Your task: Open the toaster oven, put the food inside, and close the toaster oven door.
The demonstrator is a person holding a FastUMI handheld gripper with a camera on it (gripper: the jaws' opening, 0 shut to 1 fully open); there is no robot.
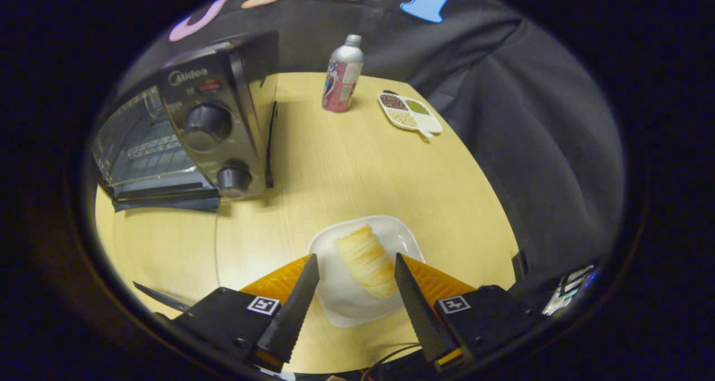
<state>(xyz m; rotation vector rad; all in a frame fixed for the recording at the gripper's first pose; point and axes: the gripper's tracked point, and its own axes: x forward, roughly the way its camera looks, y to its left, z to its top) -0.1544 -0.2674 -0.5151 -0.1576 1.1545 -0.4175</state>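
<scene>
Your gripper [356, 265] is spread wide, fingers flanking the pale yellow ridged pastry roll [366, 261] on the white square plate [343, 303] near the table's [357, 168] front edge. Roll's long axis runs away from you, slightly toward the black toaster oven [184, 141], door open, at the left edge.

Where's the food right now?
The pastry lies on the white plate on the table, between the open fingers of the hand-held gripper, right of the open toaster oven.

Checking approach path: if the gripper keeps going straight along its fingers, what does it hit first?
Most likely the pastry on the white plate, lying between the open gripper fingers. Depth is unclear; the fingers may be above it and not yet touching.
</scene>
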